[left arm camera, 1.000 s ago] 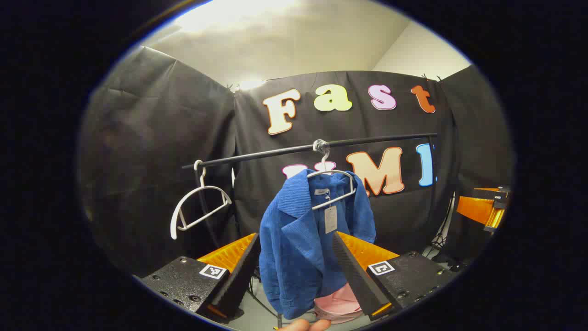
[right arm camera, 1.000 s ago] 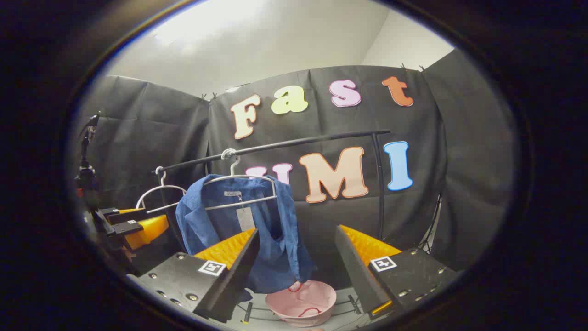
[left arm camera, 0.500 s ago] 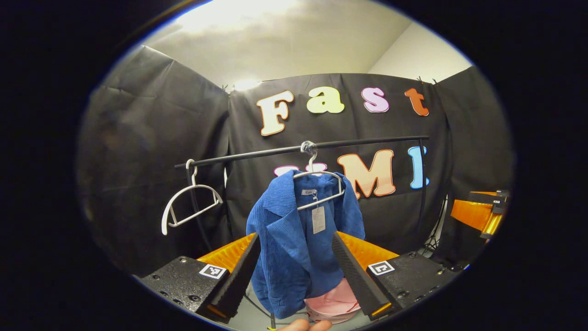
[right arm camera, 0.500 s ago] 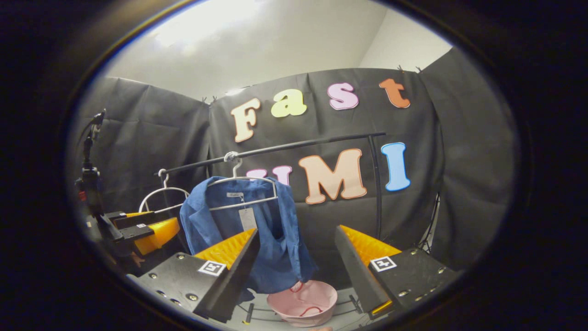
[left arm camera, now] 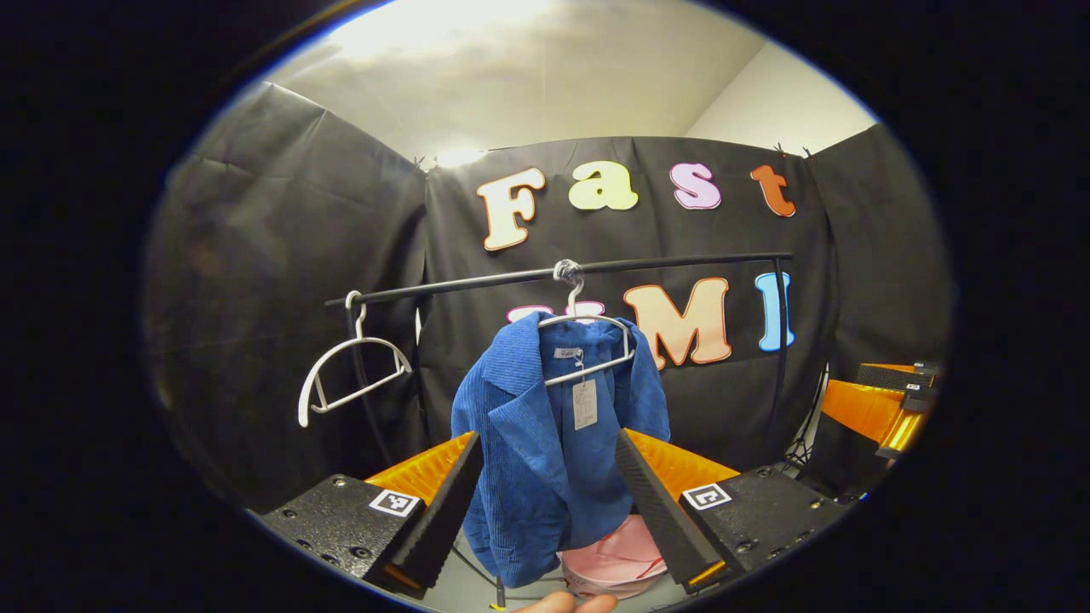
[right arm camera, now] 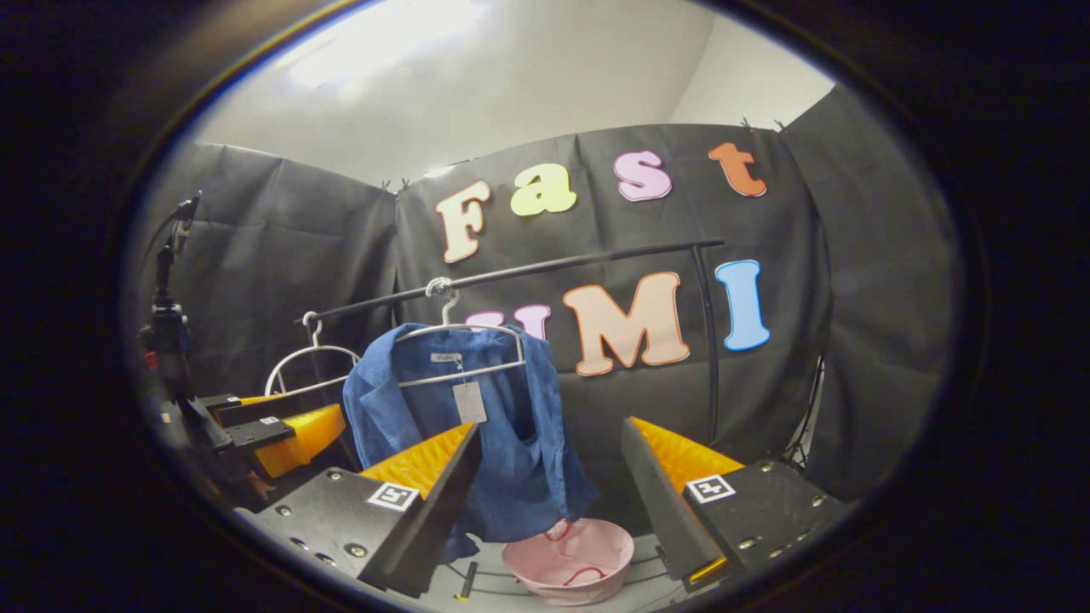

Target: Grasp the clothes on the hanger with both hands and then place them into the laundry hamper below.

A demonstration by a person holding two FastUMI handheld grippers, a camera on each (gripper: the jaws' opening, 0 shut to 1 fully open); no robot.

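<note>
- Blue jacket (left arm camera: 545, 443) hangs on a white hanger (left arm camera: 588, 345) from the rail (left arm camera: 562, 273), straight ahead of the left gripper (left arm camera: 545, 502), beyond its spread, empty fingers.
- Pink hamper (right arm camera: 568, 560) sits below, between the right gripper's (right arm camera: 549, 502) parted, empty fingers.

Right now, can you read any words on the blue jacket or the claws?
Neck label in the blue jacket: too small to read.
Hang tag: blurred, unreadable.
Square markers on the left claw and right claw: patterns, no words.
</note>
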